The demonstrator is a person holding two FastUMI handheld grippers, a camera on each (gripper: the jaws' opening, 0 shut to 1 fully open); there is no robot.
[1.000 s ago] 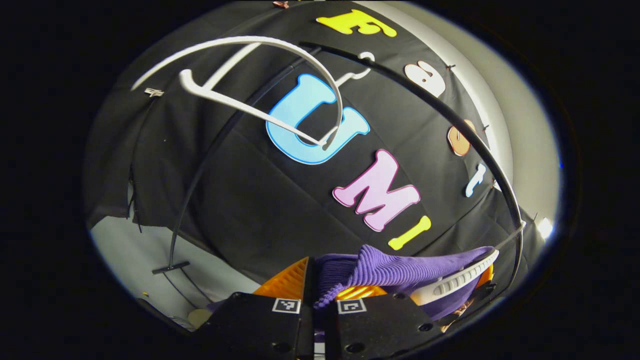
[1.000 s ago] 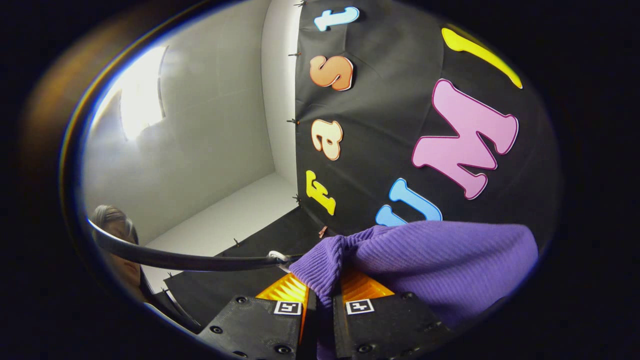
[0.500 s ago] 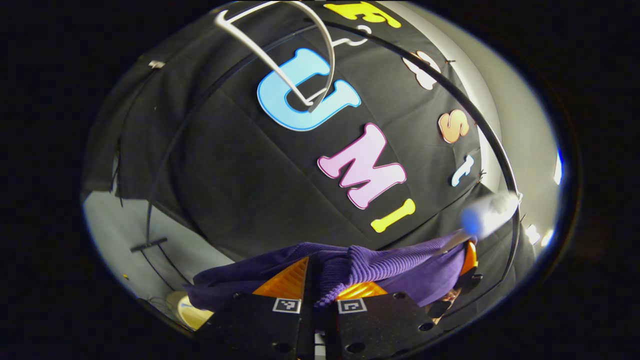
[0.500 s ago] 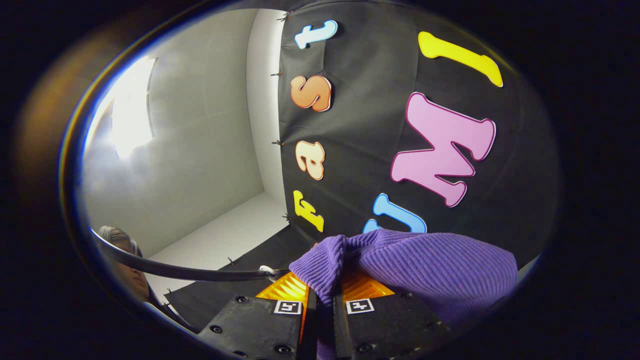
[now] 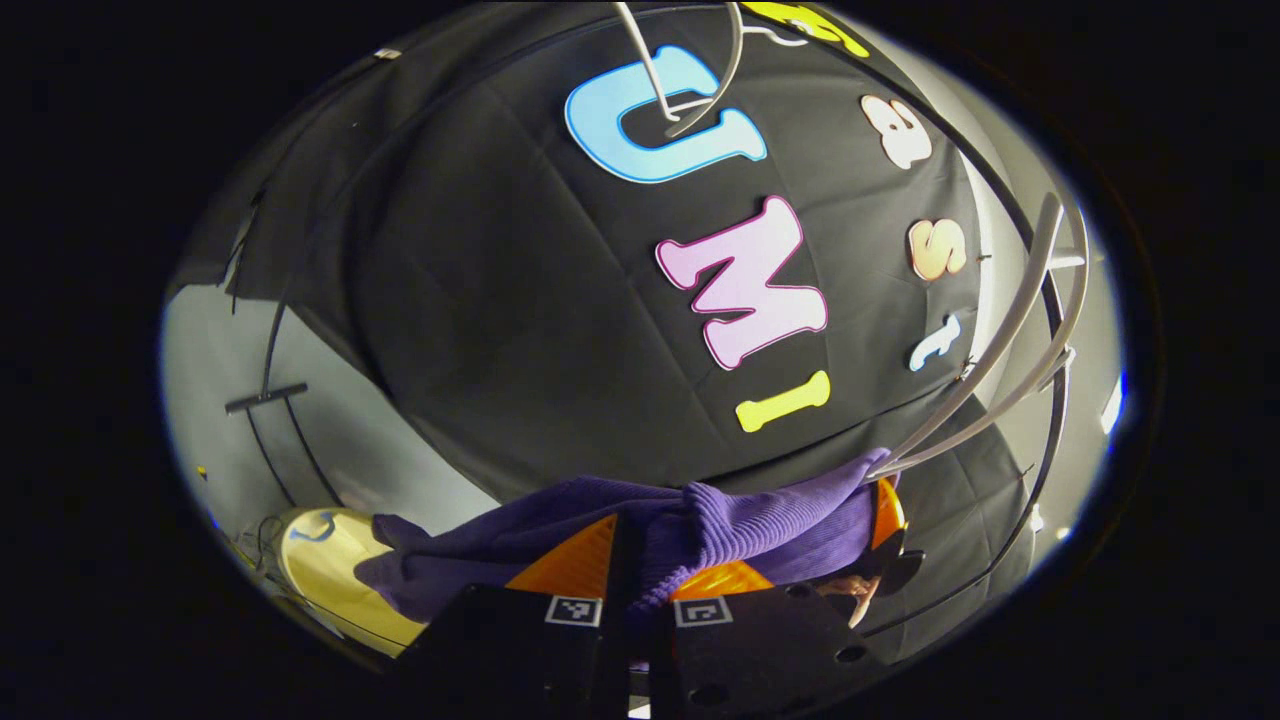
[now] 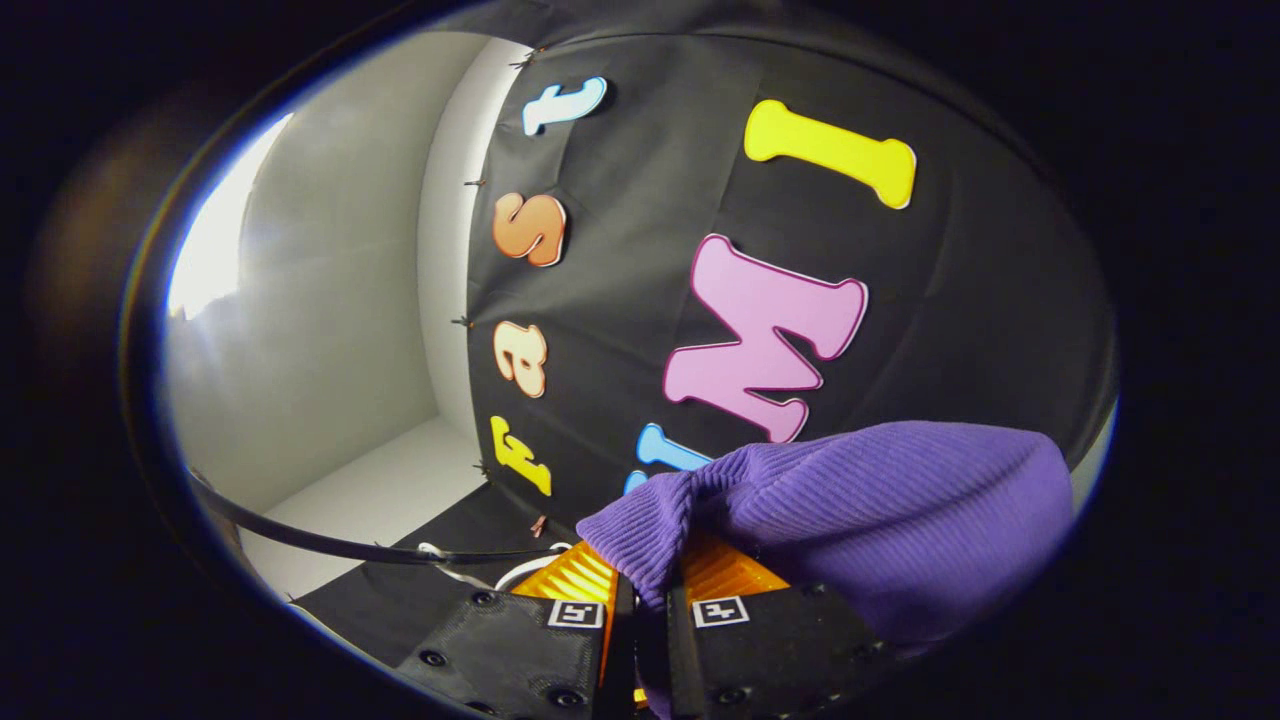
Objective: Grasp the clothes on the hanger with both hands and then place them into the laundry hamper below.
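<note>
— Sweater [image 5: 760,525] was pinched in both grippers, as far as I could see. The left gripper [image 5: 640,590] had its jaws closed right down on a ribbed fold, and the right gripper [image 6: 645,585] was the same, nipped tight on a bunched edge of the purple knit [image 6: 880,510].

— Where was the hamper from there?

— Low and off to the left gripper's side. I caught a pale yellow rim [image 5: 325,570] under the drooping cloth; I took it for the hamper, though so little of it showed that I wouldn't swear to it. The sweater stretched sideways between the two grippers, long way across, so both had to go down together. The left one looked nearer the rim.

— And the hanger?

— White hanger [image 5: 1010,340] was up to the right, its tip just touching the cloth's far end, near the black rail [image 5: 1045,440]. That end might have snagged.

— Any labels?

— None I could read; just small square black-and-white markers [image 5: 572,611] on the gripper bodies.
</note>
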